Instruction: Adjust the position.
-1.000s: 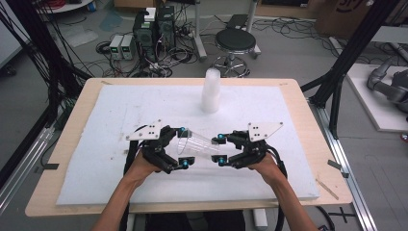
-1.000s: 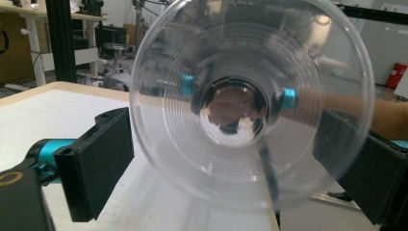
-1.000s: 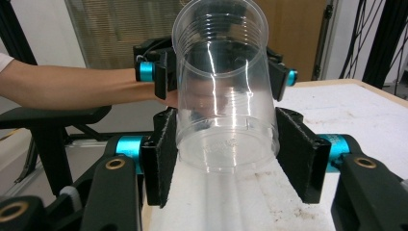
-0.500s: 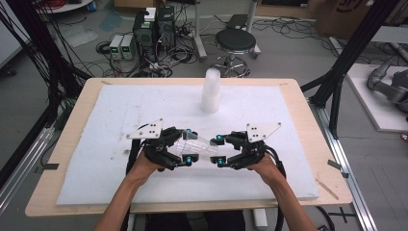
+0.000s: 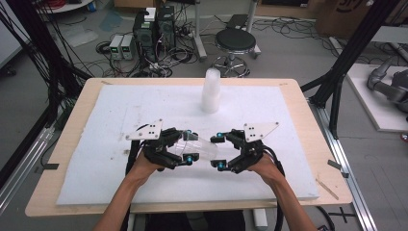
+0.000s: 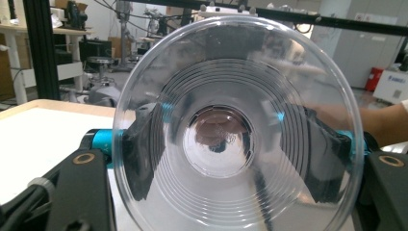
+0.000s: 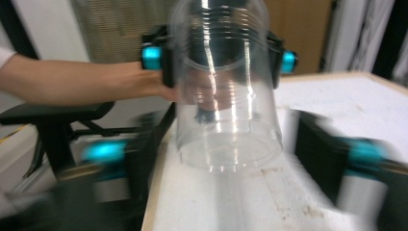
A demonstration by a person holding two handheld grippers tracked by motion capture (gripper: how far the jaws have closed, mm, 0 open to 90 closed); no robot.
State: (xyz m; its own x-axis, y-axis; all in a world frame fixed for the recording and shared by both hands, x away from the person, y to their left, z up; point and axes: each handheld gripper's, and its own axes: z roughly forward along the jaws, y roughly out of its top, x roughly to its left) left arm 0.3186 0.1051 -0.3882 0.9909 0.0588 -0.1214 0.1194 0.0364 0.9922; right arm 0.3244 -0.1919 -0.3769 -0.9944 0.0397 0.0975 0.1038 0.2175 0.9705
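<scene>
One clear plastic cup (image 5: 199,148) hangs sideways above the white mat (image 5: 120,110), between your hands. Your left gripper (image 5: 182,147) has just clamped its mouth end; your right gripper (image 5: 219,151) has just spread clear of the base, handing it over. No legible writing.

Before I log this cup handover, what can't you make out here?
- Right tongs: jaws smeared by motion blur in the right gripper view; pad contact with the clear cup unreadable.
- Left tongs: pads seen only through the cup's ribbed wall.
- White stack: too small to count cups, high view.
</scene>
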